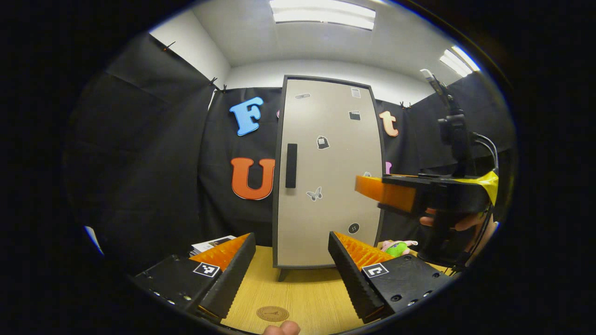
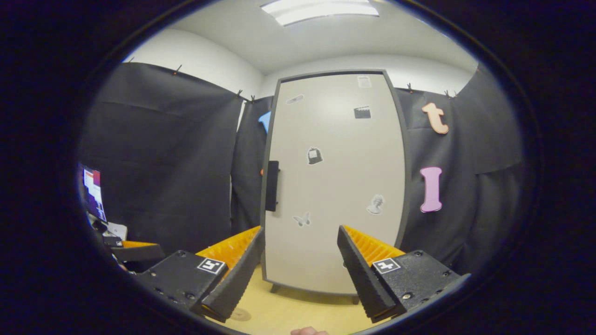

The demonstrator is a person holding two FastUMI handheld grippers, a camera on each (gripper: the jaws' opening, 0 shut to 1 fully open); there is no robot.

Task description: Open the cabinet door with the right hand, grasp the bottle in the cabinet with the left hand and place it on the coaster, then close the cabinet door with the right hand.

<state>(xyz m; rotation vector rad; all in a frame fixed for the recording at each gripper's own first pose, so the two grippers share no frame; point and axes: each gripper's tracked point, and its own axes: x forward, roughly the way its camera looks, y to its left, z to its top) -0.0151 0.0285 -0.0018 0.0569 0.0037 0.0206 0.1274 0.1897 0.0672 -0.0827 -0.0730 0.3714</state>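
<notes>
Both tongs gape wide and hold nothing: our left gripper (image 1: 292, 265) hangs low over the table (image 1: 302, 288), our right gripper (image 2: 300, 274) faces the cabinet door (image 2: 335, 186), well short of it. The door is closed, handle (image 2: 272, 186) at ten o'clock of the right tips, bottle hidden, coaster (image 1: 273, 313) at six o'clock by the left. We judge the slim handle easy to miss or slip off, and a hard pull could shift the cabinet

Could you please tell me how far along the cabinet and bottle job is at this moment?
Nothing looks done yet: the cabinet door is shut. In hand: the right hand-held gripper is open, facing the door, handle ungrasped. Left: opening, moving the bottle to the coaster with the open left hand-held gripper, closing.
</notes>
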